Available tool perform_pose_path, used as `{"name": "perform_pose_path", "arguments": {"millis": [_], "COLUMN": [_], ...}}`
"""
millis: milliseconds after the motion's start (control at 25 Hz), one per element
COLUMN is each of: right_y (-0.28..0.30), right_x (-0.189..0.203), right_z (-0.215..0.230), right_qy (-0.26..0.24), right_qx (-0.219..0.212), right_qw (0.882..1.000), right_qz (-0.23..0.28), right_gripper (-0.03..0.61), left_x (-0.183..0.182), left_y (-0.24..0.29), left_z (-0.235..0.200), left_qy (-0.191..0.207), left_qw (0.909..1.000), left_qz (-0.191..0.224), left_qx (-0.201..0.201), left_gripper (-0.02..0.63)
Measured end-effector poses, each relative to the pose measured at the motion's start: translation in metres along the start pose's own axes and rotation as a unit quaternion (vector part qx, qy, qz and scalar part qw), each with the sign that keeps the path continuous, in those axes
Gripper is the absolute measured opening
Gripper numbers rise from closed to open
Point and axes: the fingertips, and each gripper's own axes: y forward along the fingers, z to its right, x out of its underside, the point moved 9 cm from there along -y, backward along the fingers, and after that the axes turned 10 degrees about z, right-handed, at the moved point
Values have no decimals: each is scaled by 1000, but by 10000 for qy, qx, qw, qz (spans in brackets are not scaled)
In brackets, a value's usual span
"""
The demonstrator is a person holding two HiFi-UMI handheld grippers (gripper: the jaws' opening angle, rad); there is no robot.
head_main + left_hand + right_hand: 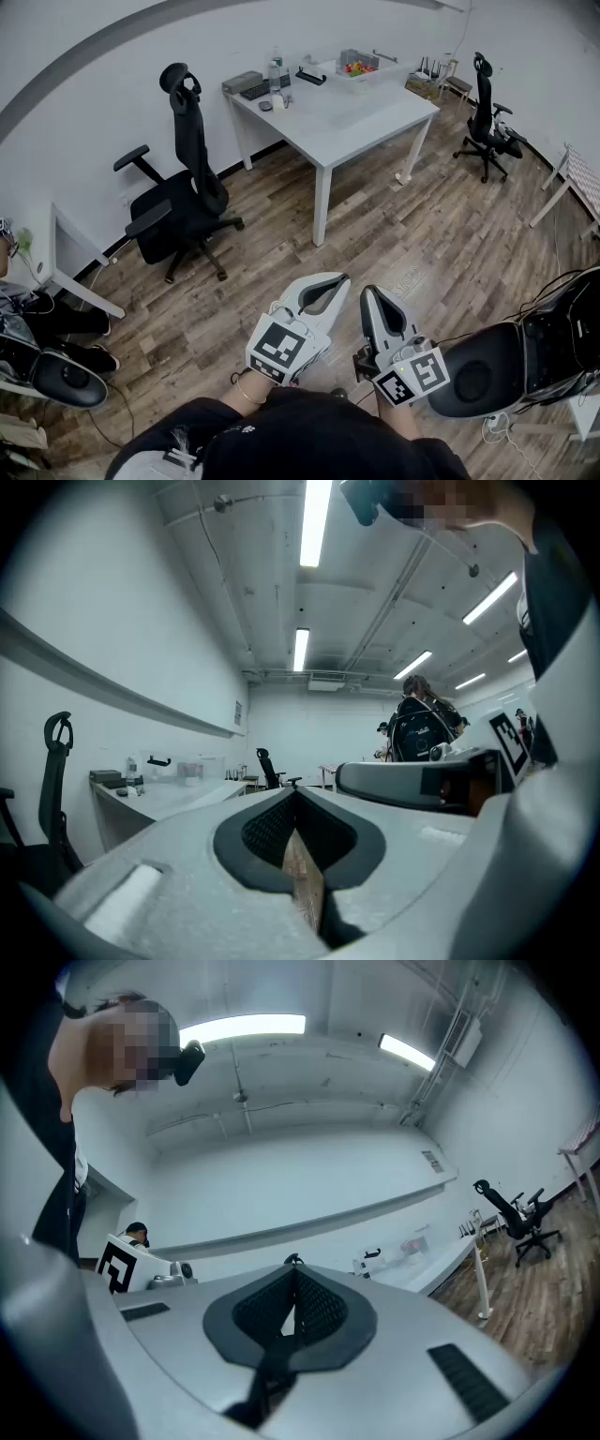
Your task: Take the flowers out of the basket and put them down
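While both grippers sit low and close to the operator's body, neither is anywhere near the work.

Left gripper (336, 279): fingers pressed together, nothing between the pads. Its own view confirms this, with the black pads meeting at the tips (295, 797) and only a sliver of wooden floor (403, 225) showing through the slot behind them.

Right gripper (368, 292): fingers likewise closed on nothing, pads meeting at (294, 1271). It is tipped slightly upward, looking at wall and ceiling lights.

The two grippers are side by side, just apart, both aimed roughly toward the white table (361, 120) across the room.

The flowers (353, 67) show only as a small patch of red, yellow and green, too small to make out single stems. They lie inside the basket (373, 76), a pale container near the far edge of the table, well apart from both grippers.

Also on the table, at its left end, are a keyboard (255, 91) and a bottle (276, 69).

A black office chair (187, 183) stands left of the table, and a second chair (486, 120) stands to its right.
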Motion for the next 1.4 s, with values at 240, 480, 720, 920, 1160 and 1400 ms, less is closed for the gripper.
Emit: {"name": "perform_pose_path", "arguments": {"millis": [240, 480, 720, 920, 1160, 1400], "right_y": [-8, -16, -29, -44, -64, -81], "right_x": [-6, -14, -24, -33, -47, -48], "right_z": [5, 12, 21, 35, 54, 67], "right_qy": [-77, -122, -203, -258, -258, -98], "right_qx": [19, 50, -35, -32, -130, -224], "right_qw": [9999, 9998, 9996, 9995, 9994, 9996], "right_qz": [113, 154, 203, 191, 188, 148], "right_gripper": [12, 12, 12, 12, 12, 14], "left_x": [1, 0, -3, -1, 1, 11], "left_y": [6, 14, 25, 43, 64, 71], "left_z": [7, 17, 33, 55, 85, 105], "left_qy": [-4, 39, 139, 121, 223, 176], "left_qw": [10000, 10000, 9999, 9997, 9994, 9996], "left_qz": [-26, -53, -18, 4, 10, -109], "left_qx": [-2, 49, 55, 190, 279, 182], "left_gripper": [2, 2, 2, 2, 2, 2]}}
